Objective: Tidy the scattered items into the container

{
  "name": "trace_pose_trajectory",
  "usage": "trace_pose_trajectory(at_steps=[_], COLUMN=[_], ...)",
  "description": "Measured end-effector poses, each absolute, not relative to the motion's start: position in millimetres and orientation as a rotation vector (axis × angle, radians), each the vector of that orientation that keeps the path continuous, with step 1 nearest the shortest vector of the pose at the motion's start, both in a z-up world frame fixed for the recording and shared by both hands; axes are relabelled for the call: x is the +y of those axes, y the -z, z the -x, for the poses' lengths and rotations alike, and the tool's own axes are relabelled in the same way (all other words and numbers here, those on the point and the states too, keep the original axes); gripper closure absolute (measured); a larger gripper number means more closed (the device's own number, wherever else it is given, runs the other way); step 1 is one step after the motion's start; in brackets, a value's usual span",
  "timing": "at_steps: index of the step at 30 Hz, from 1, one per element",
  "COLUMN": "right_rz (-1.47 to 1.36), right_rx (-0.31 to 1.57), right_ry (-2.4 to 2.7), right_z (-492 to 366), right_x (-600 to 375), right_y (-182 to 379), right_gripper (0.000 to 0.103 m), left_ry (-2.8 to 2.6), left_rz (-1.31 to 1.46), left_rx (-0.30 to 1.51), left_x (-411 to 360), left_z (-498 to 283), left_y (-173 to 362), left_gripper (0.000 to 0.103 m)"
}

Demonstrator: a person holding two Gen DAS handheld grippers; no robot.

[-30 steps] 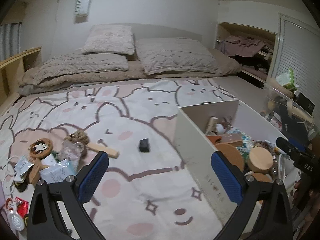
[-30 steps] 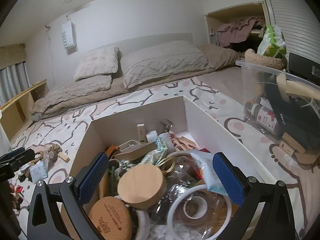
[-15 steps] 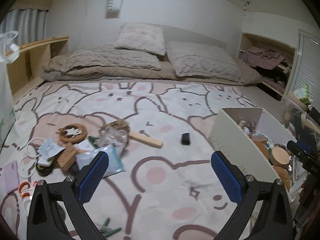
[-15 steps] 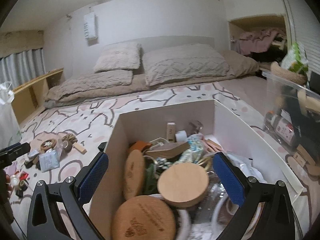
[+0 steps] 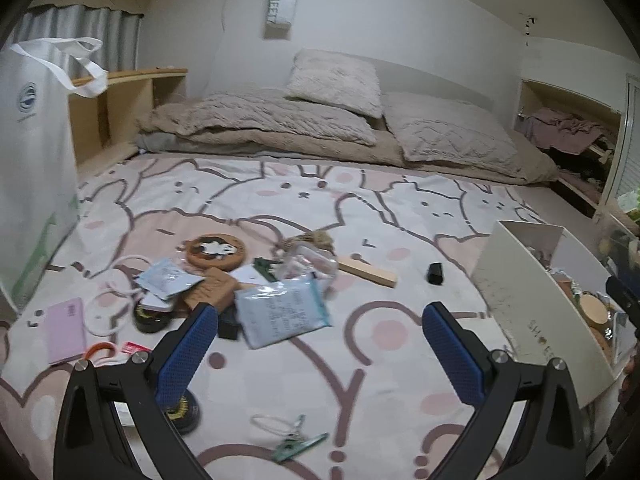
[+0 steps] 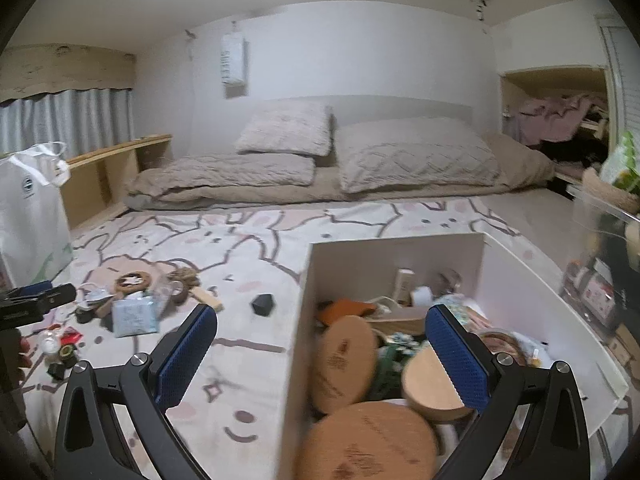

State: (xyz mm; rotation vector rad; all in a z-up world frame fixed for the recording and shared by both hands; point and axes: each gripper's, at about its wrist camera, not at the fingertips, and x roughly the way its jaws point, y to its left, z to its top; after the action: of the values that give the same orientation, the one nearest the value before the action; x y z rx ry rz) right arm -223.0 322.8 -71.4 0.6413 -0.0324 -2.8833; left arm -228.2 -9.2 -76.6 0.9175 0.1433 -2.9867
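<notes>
My left gripper hangs wide open and empty over bare blanket, with free room ahead. Just beyond lies a blue-white packet in the scattered pile, then one wooden block and one small black box lying apart. My right gripper is spread wide too, gripping nothing, straddling the left wall of the white container, which sits near the blanket's right edge holding three round wooden lids.

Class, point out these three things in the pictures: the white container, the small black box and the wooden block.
white container [image 6: 400,252], right wrist view, far inner wall.
small black box [image 5: 435,273], left wrist view, top face.
wooden block [image 5: 367,271], left wrist view, middle of upper face.
</notes>
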Motion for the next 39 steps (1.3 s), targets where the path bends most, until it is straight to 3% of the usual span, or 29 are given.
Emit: trace_pose_trajectory(at_steps=[19,33,39], right_rz=[-0.619,-0.803,-0.894], right_rx=[0.300,0.368,0.395], right_ry=[2.672,2.555,2.503], right_z=[205,218,225], right_x=[224,195,190], right_y=[99,143,162], right_gripper=[0.000,0.000,0.000], left_ry=[2.935,2.861,2.818], left_rz=[-0.974,-1.260,-1.366], left_rx=[0.111,0.130,0.007], left_x=[-41,-35,-18], left_z=[209,220,223], left_y=[104,152,171], left_gripper=[0.000,0.000,0.000])
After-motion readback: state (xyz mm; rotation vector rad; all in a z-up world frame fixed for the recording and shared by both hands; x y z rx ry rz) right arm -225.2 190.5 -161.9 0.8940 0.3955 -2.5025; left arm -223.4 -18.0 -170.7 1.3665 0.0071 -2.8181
